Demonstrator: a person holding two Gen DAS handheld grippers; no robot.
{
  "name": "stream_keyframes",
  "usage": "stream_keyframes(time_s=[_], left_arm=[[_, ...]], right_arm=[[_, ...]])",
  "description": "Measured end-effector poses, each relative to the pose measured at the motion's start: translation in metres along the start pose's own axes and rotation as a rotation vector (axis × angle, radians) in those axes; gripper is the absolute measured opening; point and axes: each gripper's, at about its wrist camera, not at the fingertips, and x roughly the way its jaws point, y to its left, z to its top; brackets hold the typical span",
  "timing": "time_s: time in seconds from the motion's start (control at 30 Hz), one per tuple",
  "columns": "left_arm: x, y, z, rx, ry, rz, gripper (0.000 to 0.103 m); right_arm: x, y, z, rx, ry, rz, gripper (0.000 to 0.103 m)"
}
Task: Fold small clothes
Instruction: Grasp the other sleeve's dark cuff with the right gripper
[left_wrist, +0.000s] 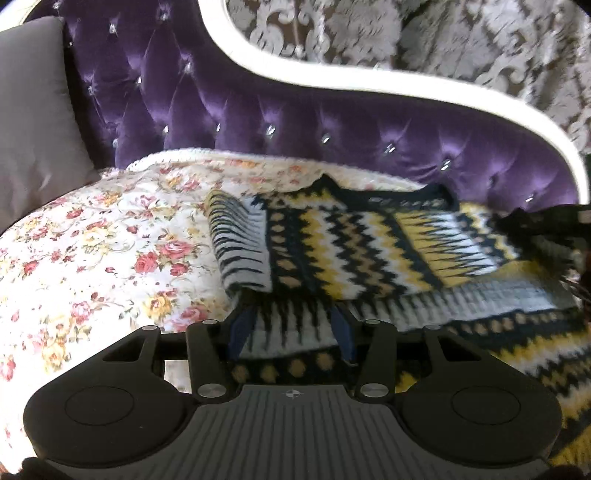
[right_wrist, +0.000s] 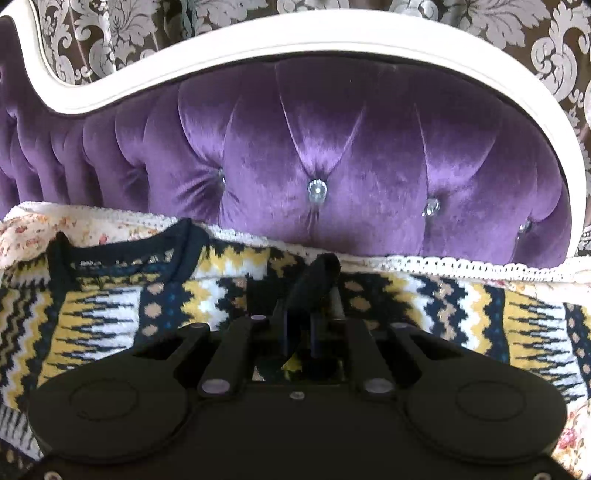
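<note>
Knitted yellow-black-white zigzag sweater (left_wrist: 354, 251) on floral quilt (left_wrist: 92, 251), bare quilt at 9 o'clock, left gripper (left_wrist: 291, 332) apart astride sleeve, right gripper (right_wrist: 314, 295) clamped on dark sweater edge.

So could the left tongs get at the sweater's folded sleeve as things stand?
Probably yes: the left tongs stand open over the sweater, and the folded sleeve lies just ahead, uncovered.

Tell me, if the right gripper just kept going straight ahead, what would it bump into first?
Probably the purple tufted velvet sofa back. The right gripper, shut on a dark fold of the yellow, white and navy zigzag knitted sweater, points over the sweater's far edge toward that cushioning. Depth is hard to judge here.
</note>
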Motion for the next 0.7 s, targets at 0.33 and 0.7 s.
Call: stream_keyframes(time_s=[0.33, 0.7], left_arm=[[0.02, 0.016, -0.002, -0.023, 0.048, 0.055, 0.049], [-0.006, 0.001, 0.043, -0.068, -0.07, 0.129, 0.048]], right_arm=[[0.005, -0.012, -0.007, -0.005, 0.015, -0.027, 0.018], [0.007, -0.022, -0.015, 0.06, 0.015, 0.033, 0.019]])
